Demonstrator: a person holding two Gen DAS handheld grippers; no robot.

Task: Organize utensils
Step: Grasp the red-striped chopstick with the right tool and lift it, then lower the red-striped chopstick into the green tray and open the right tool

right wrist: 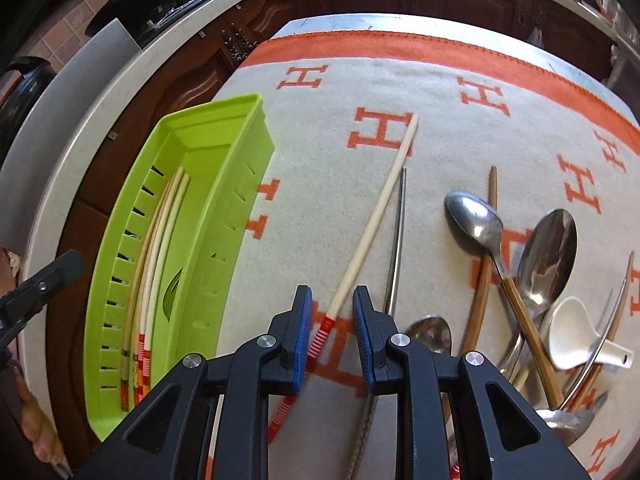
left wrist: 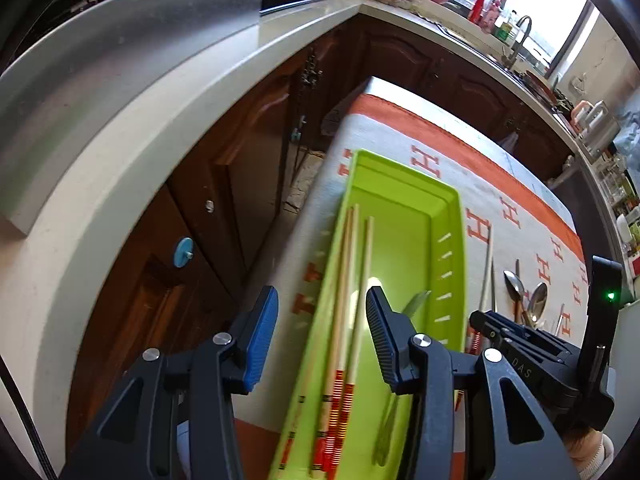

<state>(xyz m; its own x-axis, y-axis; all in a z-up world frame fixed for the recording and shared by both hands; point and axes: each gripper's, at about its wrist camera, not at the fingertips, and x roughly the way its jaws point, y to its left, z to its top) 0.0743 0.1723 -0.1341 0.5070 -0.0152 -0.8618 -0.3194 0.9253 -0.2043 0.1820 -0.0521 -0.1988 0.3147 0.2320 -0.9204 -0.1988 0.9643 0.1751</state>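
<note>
Partly done: green tray [left wrist: 404, 196] holds approx 3 chopsticks [left wrist: 344, 280]. Left gripper [left wrist: 322, 336] spread, empty, above them. Right gripper [right wrist: 332, 332] part-open, straddling a loose chopstick [right wrist: 374, 216] w/o pinching. Spoons [right wrist: 516, 248] etc. still on cloth [right wrist: 340, 80].

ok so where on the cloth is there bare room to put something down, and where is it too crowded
Bare cloth runs along the far orange border, and there is a strip between the green tray and the lone chopstick. The near right is crowded: spoons and wooden handles lie piled together. The tray's right half is mostly free beside its chopsticks.
</note>
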